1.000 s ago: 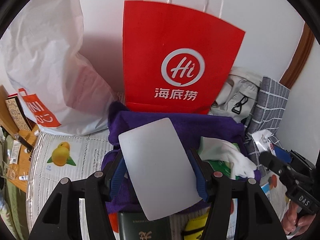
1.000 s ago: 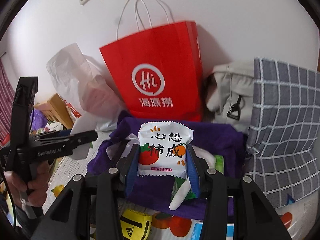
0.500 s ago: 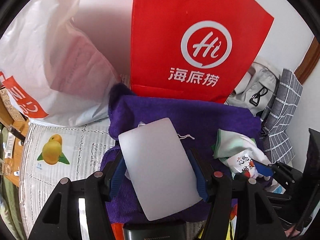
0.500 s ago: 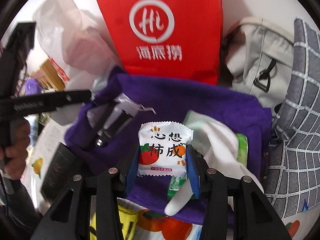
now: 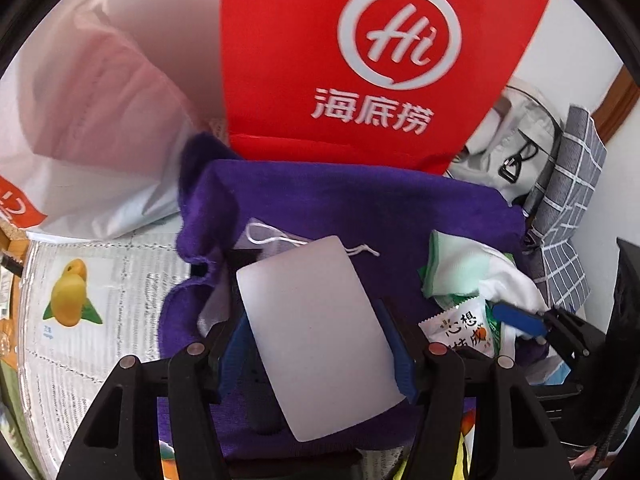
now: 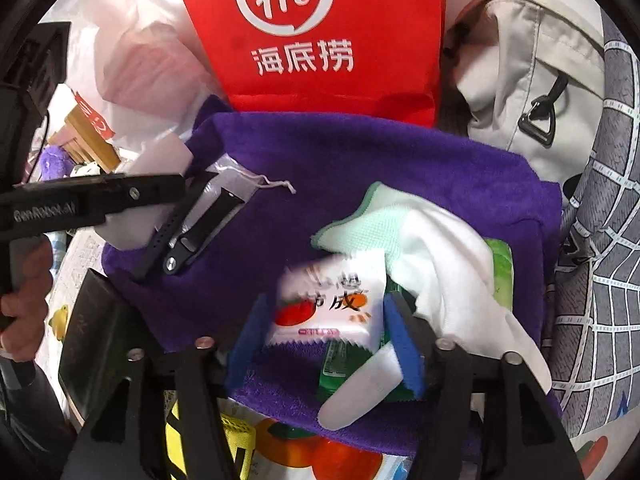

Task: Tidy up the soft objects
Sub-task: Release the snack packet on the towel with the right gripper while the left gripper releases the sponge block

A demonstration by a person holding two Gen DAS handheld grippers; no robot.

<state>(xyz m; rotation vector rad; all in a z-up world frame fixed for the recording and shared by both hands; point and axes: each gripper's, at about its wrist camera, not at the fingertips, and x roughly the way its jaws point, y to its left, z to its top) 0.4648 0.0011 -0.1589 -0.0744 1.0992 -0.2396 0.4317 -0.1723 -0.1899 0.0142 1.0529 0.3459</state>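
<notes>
Purple towel (image 6: 360,168) holds glove (image 6: 436,248) – right gripper (image 6: 326,344) pinches snack packet (image 6: 332,304)

White frosted pouch (image 5: 316,332) tilted over the purple towel (image 5: 360,208) — snack packet (image 6: 332,300) beside a white-green cloth (image 6: 420,248).

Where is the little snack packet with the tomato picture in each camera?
Left wrist view: the snack packet sits low on the right, in the right claw.
Right wrist view: the snack packet is low in the middle, between the right claw's blue pads.
Shared landmark: the red paper bag behind the purple towel.
</notes>
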